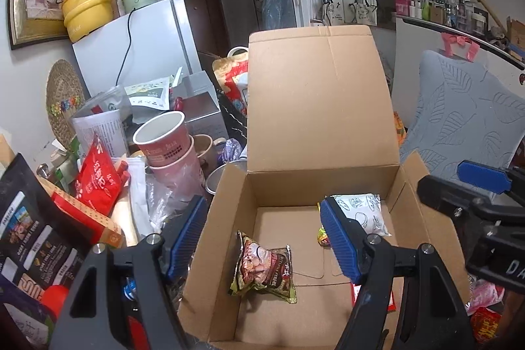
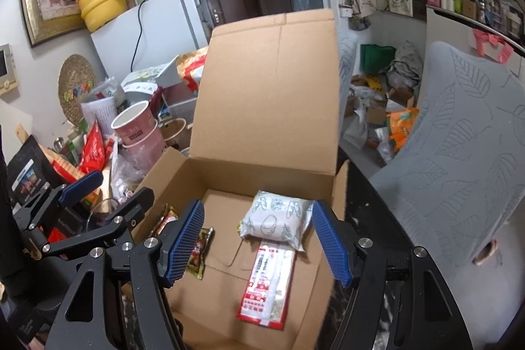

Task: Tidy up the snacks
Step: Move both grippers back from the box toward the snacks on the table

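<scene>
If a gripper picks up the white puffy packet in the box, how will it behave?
The white packet looks puffed and pillow-like, so it is probably light and would dent under the pads. Its glossy film may be slippery. It lies flat in the cardboard box, so rolling seems unlikely.

Matt brown cardboard box (image 1: 321, 107) holds a glossy crinkled foil snack packet (image 1: 264, 268).

A dark counter (image 2: 364, 205) carries an open cardboard box (image 2: 262, 107) right under both pairs of jaws. Left of the jaws, stacked pink paper cups (image 1: 164, 143), a red packet (image 1: 98, 179) and a black bag (image 1: 29, 225) crowd the counter beside the box.
</scene>
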`<state>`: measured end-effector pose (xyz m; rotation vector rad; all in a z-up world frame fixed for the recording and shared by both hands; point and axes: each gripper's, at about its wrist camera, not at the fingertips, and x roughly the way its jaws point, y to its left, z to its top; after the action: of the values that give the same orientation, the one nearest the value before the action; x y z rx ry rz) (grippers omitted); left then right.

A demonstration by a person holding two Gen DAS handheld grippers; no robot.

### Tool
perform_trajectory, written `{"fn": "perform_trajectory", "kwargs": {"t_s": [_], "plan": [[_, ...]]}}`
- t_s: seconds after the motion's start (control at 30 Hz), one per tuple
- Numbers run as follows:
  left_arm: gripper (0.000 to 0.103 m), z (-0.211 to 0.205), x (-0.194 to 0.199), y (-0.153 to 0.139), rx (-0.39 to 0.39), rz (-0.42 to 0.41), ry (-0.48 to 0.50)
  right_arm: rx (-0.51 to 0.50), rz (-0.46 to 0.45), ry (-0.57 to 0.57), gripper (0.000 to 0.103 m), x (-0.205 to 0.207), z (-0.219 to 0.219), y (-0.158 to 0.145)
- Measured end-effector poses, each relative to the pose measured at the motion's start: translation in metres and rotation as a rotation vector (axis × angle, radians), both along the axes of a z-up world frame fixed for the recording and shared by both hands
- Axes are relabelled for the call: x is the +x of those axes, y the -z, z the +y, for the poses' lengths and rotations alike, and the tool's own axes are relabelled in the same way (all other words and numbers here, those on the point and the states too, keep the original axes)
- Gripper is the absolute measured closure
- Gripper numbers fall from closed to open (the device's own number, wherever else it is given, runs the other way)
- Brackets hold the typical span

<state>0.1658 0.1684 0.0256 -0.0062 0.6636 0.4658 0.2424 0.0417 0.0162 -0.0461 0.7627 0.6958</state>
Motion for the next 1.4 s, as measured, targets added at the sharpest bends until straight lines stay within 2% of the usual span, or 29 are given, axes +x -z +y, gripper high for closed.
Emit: {"fn": "perform_trajectory", "kwargs": {"t_s": [0.37, 0.7, 0.97, 1.4], "plan": [[0.032, -0.026, -0.034, -0.043, 0.010, -0.075, 0.028, 0.049, -0.080, -0.004, 0.034, -0.033, -0.033, -0.040], [0.032, -0.057, -0.073, -0.069, 0.017, -0.128, 0.072, 0.081, -0.160, 0.012, 0.034, -0.072, -0.071, -0.075], [0.032, -0.085, -0.102, -0.072, 0.017, -0.148, 0.130, 0.076, -0.198, 0.017, 0.033, -0.110, -0.100, -0.081], [0.032, -0.123, -0.141, -0.056, 0.013, -0.114, 0.213, 0.085, -0.184, 0.008, 0.033, -0.155, -0.136, -0.067]]}}
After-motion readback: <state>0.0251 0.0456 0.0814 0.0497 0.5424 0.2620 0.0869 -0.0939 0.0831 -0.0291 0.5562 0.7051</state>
